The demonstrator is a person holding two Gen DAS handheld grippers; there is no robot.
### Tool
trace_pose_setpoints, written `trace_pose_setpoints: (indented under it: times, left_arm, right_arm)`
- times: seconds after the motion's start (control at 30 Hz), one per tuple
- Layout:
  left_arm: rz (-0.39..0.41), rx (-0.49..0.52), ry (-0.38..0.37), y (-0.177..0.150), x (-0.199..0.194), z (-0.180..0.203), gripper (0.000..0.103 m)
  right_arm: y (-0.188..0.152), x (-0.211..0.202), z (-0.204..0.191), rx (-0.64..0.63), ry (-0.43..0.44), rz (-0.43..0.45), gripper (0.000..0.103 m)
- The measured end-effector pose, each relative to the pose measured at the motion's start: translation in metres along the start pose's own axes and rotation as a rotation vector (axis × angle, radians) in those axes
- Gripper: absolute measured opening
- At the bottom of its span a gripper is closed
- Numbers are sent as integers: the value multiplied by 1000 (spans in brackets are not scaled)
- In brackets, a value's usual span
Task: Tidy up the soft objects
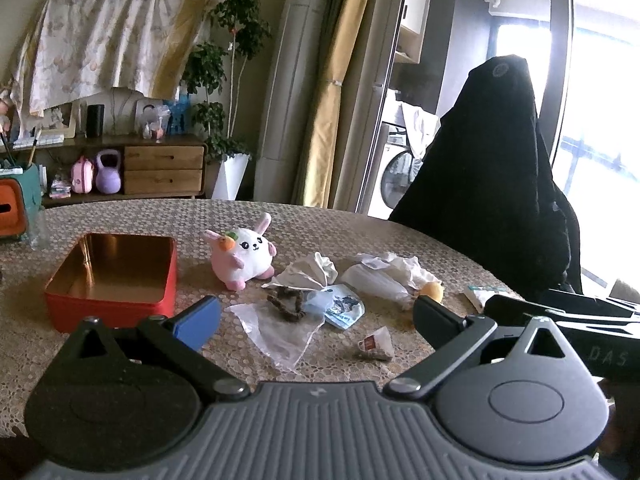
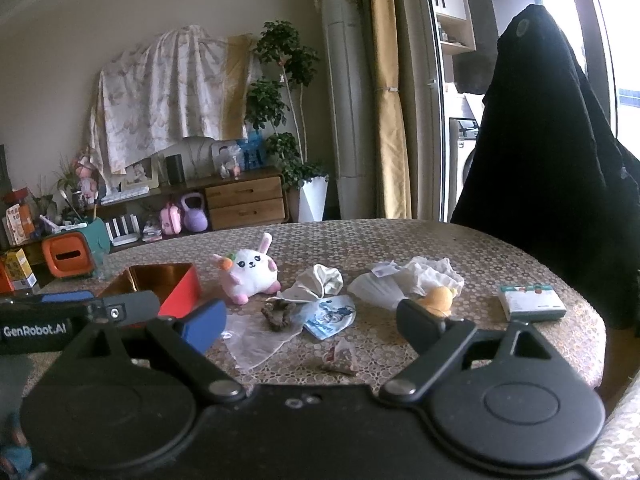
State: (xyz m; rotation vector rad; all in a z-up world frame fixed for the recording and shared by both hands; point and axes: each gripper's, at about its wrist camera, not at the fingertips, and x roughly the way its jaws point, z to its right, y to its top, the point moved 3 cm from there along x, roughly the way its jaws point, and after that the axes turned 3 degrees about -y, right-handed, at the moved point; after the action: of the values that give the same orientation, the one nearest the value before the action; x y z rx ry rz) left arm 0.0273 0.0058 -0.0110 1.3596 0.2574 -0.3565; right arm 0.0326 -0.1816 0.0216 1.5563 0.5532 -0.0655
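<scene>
**Both grippers wide open above the cluttered worktop**

Left gripper [image 1: 316, 312] and right gripper [image 2: 312, 320] hovering side by side over the patterned worktop [image 2: 400, 240], fingers spread wide, nothing between them. Pink-and-white plush rabbit with an orange carrot [image 1: 244, 256] standing near the middle, just right of the open red metal tin with a gold inside [image 1: 112, 276]. Crumpled white cloth pouch [image 1: 308, 272], brown scrunchie [image 1: 286, 304] on clear plastic wrap [image 1: 276, 332], blue printed packet [image 1: 342, 308] and round yellow soft ball [image 2: 438, 300] scattered to the right, all outside the tin.
</scene>
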Motion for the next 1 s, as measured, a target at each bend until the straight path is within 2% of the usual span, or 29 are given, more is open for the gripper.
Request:
trace_pose_setpoints:
  times: [0.23, 1.0]
  left_arm:
    - [-1, -9, -42, 1, -3, 2, 103]
    - [10, -15, -40, 6, -9, 2, 103]
  right_arm:
    - [1, -2, 0, 6, 4, 3, 92]
    - [2, -6, 4, 15, -3, 9, 93]
